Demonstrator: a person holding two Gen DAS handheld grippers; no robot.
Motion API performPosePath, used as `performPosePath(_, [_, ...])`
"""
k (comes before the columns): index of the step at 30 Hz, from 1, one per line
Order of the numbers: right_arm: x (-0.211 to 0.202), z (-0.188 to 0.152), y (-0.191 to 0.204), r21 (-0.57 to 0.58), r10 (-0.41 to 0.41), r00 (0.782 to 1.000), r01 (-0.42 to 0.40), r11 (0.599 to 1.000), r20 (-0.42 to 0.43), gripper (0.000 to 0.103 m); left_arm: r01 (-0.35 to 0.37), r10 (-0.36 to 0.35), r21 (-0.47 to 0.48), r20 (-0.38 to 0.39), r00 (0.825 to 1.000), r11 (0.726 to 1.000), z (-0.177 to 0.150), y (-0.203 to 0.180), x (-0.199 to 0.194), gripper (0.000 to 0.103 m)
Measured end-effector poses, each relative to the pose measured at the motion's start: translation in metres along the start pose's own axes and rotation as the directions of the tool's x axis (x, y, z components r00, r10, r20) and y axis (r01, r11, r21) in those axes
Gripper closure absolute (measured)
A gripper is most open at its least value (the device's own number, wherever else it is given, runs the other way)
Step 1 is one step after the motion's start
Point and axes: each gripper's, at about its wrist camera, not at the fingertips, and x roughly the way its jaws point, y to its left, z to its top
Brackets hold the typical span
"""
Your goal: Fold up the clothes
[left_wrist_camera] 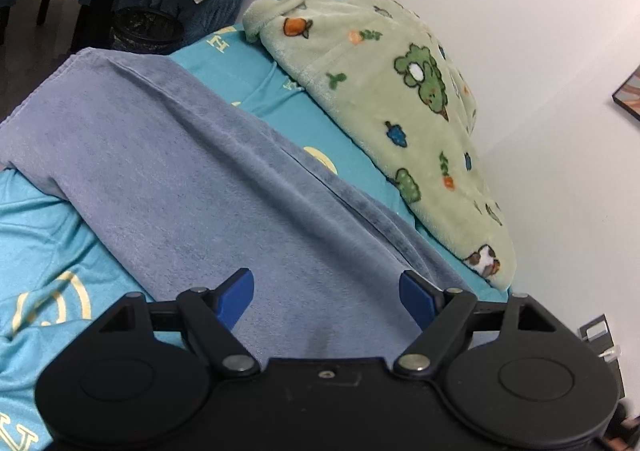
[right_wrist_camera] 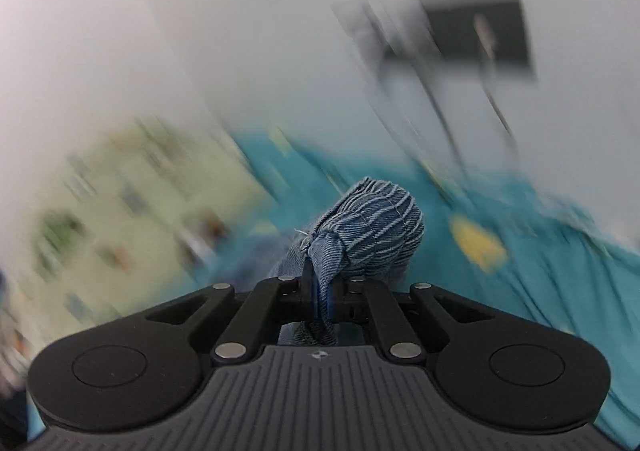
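Right wrist view smeared by motion blur, green patterned blanket [right_wrist_camera: 120, 211] and teal bed sheet [right_wrist_camera: 560, 291] only streaks, dark shape on the wall [right_wrist_camera: 480, 35] unreadable, denim garment [right_wrist_camera: 376, 223] mostly hidden below the tongs [right_wrist_camera: 320, 291], grey-blue towel [left_wrist_camera: 180, 171] near end hidden behind the left tongs [left_wrist_camera: 326, 291].

Bed w/ teal sheet [left_wrist_camera: 48, 227]; grey-blue towel [left_wrist_camera: 192, 171] & green fleece blanket [left_wrist_camera: 384, 99] on it.

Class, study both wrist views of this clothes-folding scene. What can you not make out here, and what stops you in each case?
- Right wrist view: motion blur smears the green blanket and wall fixtures; no detail is readable.
- Right wrist view: the right gripper is shut on bunched denim fabric; which garment it is stays hidden.
- Left wrist view: the open left gripper body covers the grey-blue towel near edge.
- Left wrist view: the frame edge crops the teal sheet print.
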Motion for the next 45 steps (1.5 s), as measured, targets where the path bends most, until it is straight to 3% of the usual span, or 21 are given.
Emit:
performPosePath(3, [0.031, -0.03, -0.035, 0.084, -0.063, 0.979, 0.08, 0.993, -0.193, 0.098, -0.036, 0.036, 0.035, -0.017, 0.999, 0.999, -0.003, -0.003, 0.007, 0.025])
performPosePath(5, [0.032, -0.038, -0.049, 0.169, -0.03, 0.974, 0.069, 0.983, -0.224, 0.098, -0.056, 0.058, 0.05, -0.023, 0.998, 0.997, -0.005, -0.005, 0.011, 0.025])
performPosePath(7, [0.021, -0.036, -0.046, 0.178, -0.021, 0.981, 0.057, 0.982, -0.195, 0.097, -0.072, 0.074, 0.062, -0.028, 0.997, 0.995, -0.006, -0.006, 0.014, 0.025])
performPosePath(10, [0.001, -0.038, -0.026, 0.099, -0.041, 0.991, 0.054, 0.994, -0.124, 0.089, -0.081, 0.083, 0.076, -0.033, 0.996, 0.994, -0.007, -0.006, 0.015, 0.025])
performPosePath(15, [-0.018, -0.043, 0.005, -0.068, -0.12, 0.992, 0.122, 0.99, 0.037, 0.047, -0.118, 0.12, 0.15, -0.007, 0.993, 0.982, -0.01, -0.016, 0.014, 0.025])
performPosePath(18, [-0.023, -0.043, 0.014, -0.146, -0.115, 0.978, 0.141, 0.979, 0.172, 0.039, -0.131, 0.134, 0.173, -0.01, 0.991, 0.976, -0.012, -0.019, 0.016, 0.025])
performPosePath(20, [-0.026, -0.046, 0.024, -0.213, -0.035, 0.98, 0.078, 0.974, 0.196, 0.039, -0.14, 0.145, 0.185, -0.011, 0.989, 0.973, -0.013, -0.021, 0.017, 0.025])
performPosePath(23, [-0.02, -0.059, 0.051, -0.35, 0.149, 0.982, -0.099, 0.931, 0.117, 0.039, -0.17, 0.171, 0.195, 0.01, 0.985, 0.966, -0.012, -0.022, 0.016, 0.024])
performPosePath(25, [-0.005, -0.066, 0.075, -0.413, 0.279, 0.96, -0.259, 0.873, -0.013, 0.039, -0.17, 0.17, 0.182, 0.012, 0.985, 0.969, -0.011, -0.02, 0.015, 0.023])
performPosePath(27, [0.012, -0.072, 0.104, -0.451, 0.361, 0.922, -0.385, 0.805, -0.141, 0.039, -0.165, 0.165, 0.164, 0.01, 0.986, 0.973, -0.009, -0.016, 0.015, 0.023])
performPosePath(30, [0.039, -0.078, 0.151, -0.507, 0.407, 0.881, -0.472, 0.721, -0.24, 0.037, -0.155, 0.157, 0.148, -0.001, 0.988, 0.977, -0.009, -0.013, 0.021, 0.022])
performPosePath(36, [0.107, -0.089, 0.228, -0.517, 0.382, 0.802, -0.591, 0.619, -0.459, 0.036, -0.14, 0.147, 0.157, -0.031, 0.989, 0.978, -0.011, -0.009, 0.043, 0.022])
performPosePath(37, [0.118, -0.092, 0.233, -0.507, 0.376, 0.782, -0.613, 0.605, -0.497, 0.036, -0.145, 0.152, 0.163, -0.034, 0.988, 0.976, -0.012, -0.009, 0.048, 0.022])
performPosePath(40, [0.142, -0.111, 0.252, -0.461, 0.32, 0.687, -0.695, 0.552, -0.652, 0.037, -0.155, 0.166, 0.178, -0.051, 0.985, 0.972, -0.013, -0.007, 0.061, 0.022])
performPosePath(43, [0.137, -0.131, 0.265, -0.517, 0.261, 0.67, -0.719, 0.465, -0.695, 0.041, -0.161, 0.174, 0.168, -0.064, 0.983, 0.973, -0.013, -0.003, 0.068, 0.022])
performPosePath(45, [0.126, -0.137, 0.266, -0.572, 0.241, 0.689, -0.711, 0.409, -0.683, 0.055, -0.16, 0.173, 0.158, -0.069, 0.983, 0.974, -0.014, -0.001, 0.069, 0.022])
